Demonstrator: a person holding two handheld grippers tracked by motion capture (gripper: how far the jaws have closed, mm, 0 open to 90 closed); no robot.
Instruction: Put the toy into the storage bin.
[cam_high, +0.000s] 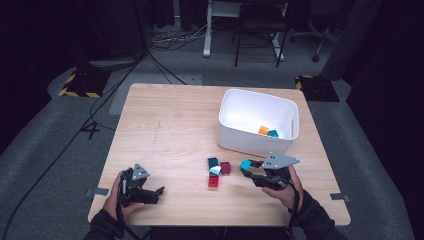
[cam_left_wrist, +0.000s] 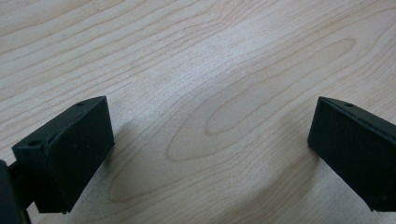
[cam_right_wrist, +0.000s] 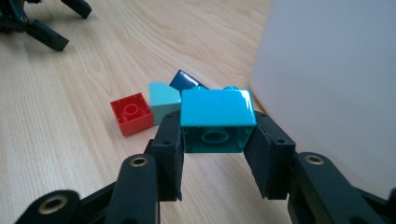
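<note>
My right gripper (cam_high: 247, 168) is shut on a turquoise brick (cam_right_wrist: 217, 115), held just off the table in front of the white bin (cam_high: 235, 142). Left of it lies a small cluster: a red brick (cam_right_wrist: 132, 113), a light turquoise brick (cam_right_wrist: 162, 100), a dark blue brick (cam_right_wrist: 187, 80), and a maroon brick (cam_high: 226, 168). My left gripper (cam_high: 156, 193) rests at the table's front left. Its jaws stand wide apart over bare wood (cam_left_wrist: 210, 126) with nothing between them.
The white bin holds an orange brick (cam_high: 263, 130) and a teal brick (cam_high: 273, 133) in its near right corner. Its wall (cam_right_wrist: 327, 84) rises close on the right of my right gripper. Chairs and cables lie on the floor beyond the table (cam_high: 165, 125).
</note>
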